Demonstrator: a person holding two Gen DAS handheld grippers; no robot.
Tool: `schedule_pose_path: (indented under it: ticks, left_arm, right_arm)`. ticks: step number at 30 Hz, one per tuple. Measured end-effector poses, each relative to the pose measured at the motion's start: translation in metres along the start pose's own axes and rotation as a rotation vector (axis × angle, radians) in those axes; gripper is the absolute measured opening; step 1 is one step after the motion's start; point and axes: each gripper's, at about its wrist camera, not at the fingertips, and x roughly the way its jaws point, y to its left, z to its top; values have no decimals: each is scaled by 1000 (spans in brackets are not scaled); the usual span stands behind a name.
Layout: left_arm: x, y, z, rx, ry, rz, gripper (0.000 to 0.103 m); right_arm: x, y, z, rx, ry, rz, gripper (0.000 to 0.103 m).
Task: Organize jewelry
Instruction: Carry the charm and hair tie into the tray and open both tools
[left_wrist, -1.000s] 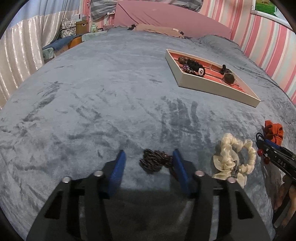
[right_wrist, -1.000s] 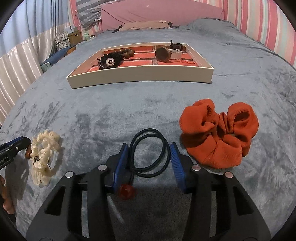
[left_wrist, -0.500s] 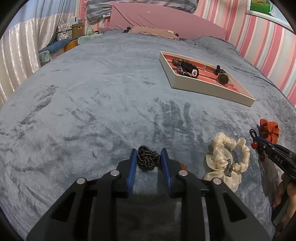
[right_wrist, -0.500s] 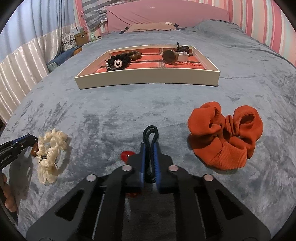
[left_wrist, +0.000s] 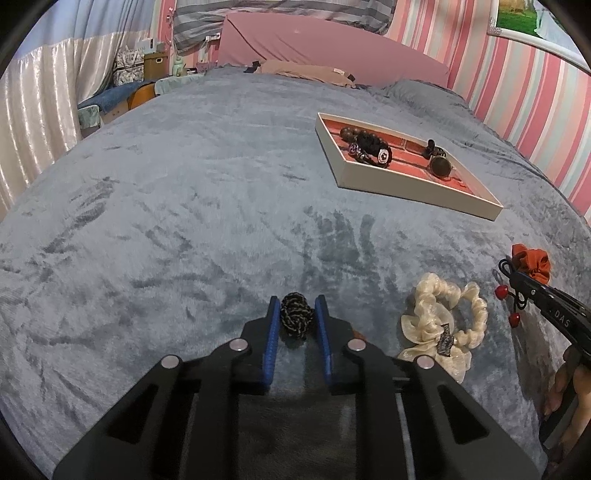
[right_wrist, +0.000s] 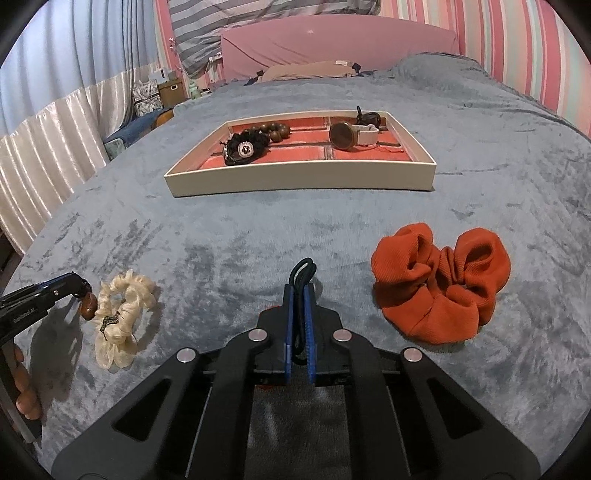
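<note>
My left gripper (left_wrist: 296, 310) is shut on a dark braided hair tie (left_wrist: 294, 319) and holds it just above the grey bedspread. My right gripper (right_wrist: 298, 291) is shut on a black elastic hair tie (right_wrist: 303, 271) with red beads, which also shows in the left wrist view (left_wrist: 508, 293). The white jewelry tray (right_wrist: 299, 181) with a red lining lies ahead, holding a bead bracelet (right_wrist: 275, 131), a black scrunchie (right_wrist: 245, 147) and a watch (right_wrist: 343, 134). The tray also shows in the left wrist view (left_wrist: 413, 184).
A cream scrunchie (right_wrist: 120, 314) lies between the grippers, also in the left wrist view (left_wrist: 443, 321). An orange scrunchie (right_wrist: 441, 288) lies to the right of my right gripper. Pink pillows (right_wrist: 332, 44) are at the bed's head; curtains and boxes stand at the left.
Both grippers have closed: the left on the braided hair tie, the right on the black elastic tie. Both have lifted slightly off the bedspread.
</note>
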Motion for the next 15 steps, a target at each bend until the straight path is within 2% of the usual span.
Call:
schedule_pose_path:
  ticks: [15]
  left_arm:
    - [-11,-13,16,22,-40,-1,19]
  right_arm:
    - [-5,0,11,-11,-25,19,7]
